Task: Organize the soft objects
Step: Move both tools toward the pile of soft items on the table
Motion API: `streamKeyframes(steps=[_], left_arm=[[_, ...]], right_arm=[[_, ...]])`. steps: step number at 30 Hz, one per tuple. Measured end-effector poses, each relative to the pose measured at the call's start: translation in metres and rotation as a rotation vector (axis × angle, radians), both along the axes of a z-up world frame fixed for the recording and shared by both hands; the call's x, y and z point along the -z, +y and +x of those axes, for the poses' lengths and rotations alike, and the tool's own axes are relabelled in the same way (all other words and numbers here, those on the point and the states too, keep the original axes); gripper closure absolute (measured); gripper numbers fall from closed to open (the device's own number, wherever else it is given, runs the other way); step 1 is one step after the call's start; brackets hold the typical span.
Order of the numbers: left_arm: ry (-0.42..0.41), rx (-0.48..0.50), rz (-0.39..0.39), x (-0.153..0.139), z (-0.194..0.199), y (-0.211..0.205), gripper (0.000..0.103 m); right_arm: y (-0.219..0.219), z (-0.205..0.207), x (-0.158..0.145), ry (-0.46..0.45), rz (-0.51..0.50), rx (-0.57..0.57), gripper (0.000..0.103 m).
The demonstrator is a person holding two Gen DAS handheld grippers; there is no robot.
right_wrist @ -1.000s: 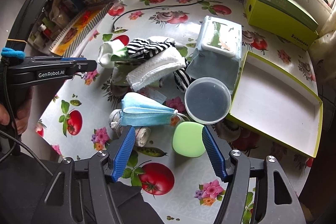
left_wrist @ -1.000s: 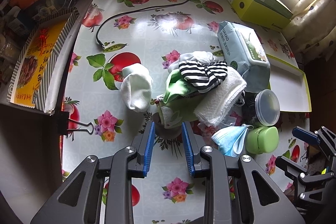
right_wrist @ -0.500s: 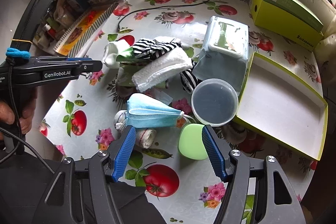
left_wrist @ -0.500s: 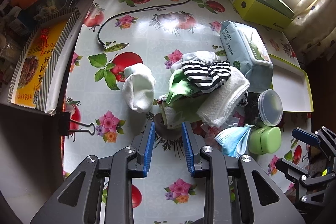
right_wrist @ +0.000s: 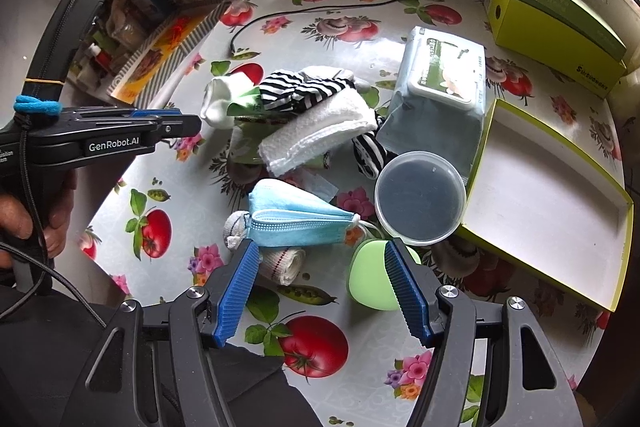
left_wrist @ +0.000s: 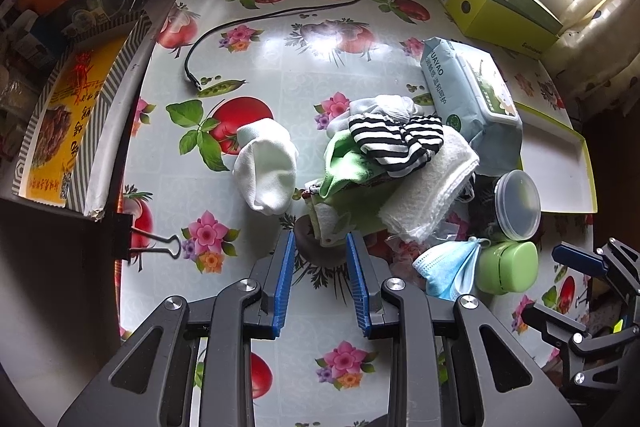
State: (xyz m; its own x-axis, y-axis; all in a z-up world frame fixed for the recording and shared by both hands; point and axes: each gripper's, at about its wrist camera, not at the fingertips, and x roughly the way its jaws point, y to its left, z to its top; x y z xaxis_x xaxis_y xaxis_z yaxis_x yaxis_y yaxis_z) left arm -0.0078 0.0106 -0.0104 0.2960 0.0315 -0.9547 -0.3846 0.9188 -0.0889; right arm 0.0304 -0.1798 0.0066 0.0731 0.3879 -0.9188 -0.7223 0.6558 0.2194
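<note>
Fruit-and-flower oilcloth point(left_wrist: 320, 59) covers the table beneath both grippers. Left gripper point(left_wrist: 320, 247) hangs parted and empty just short of the heaped cloths (green rag point(left_wrist: 344, 163), striped sock point(left_wrist: 396, 143), white towel point(left_wrist: 432, 195)), a white sock point(left_wrist: 266, 171) lying apart. Right gripper point(right_wrist: 320, 259) gapes, holding nothing, over a pale-blue pleated face mask point(right_wrist: 296, 217), beside a green lidded case point(right_wrist: 370, 281).
</note>
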Motion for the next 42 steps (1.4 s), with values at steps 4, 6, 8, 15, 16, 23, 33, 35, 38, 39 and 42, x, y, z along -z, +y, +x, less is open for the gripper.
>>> streamKeyframes(steps=[4,6,8,15,16,23,33,35,38,39,42], left_arm=[[0.007,-0.007,-0.002,0.002,0.0,0.002,0.076],[0.01,-0.011,0.001,0.003,0.0,0.003,0.076],[0.012,-0.012,0.002,0.003,-0.001,0.003,0.076],[0.012,-0.023,0.001,0.004,0.0,0.005,0.076],[0.011,-0.024,0.0,0.004,-0.001,0.006,0.076],[0.014,-0.031,-0.002,0.006,-0.002,0.008,0.076],[0.025,-0.045,-0.01,0.011,-0.003,0.014,0.076],[0.028,-0.049,-0.011,0.012,-0.003,0.016,0.076],[0.03,-0.052,-0.011,0.013,-0.002,0.017,0.076],[0.032,-0.053,-0.011,0.013,-0.002,0.018,0.076],[0.037,-0.055,-0.016,0.015,-0.002,0.019,0.076]], right_arm=[[0.001,0.001,0.001,-0.001,0.0,0.003,0.037],[0.003,0.002,0.001,0.0,0.001,0.004,0.037],[0.004,0.003,0.002,0.001,0.001,0.004,0.037],[0.004,0.004,0.001,0.003,0.001,0.004,0.037],[0.004,0.005,0.001,0.004,0.002,0.004,0.037],[0.007,0.006,0.002,0.009,0.004,-0.002,0.037],[0.014,0.011,0.002,0.017,0.002,-0.009,0.037],[0.015,0.012,0.002,0.017,0.003,-0.009,0.037],[0.017,0.012,0.002,0.017,0.004,-0.011,0.037],[0.02,0.014,0.002,0.018,0.005,-0.013,0.037],[0.025,0.018,0.001,0.021,0.006,-0.017,0.037]])
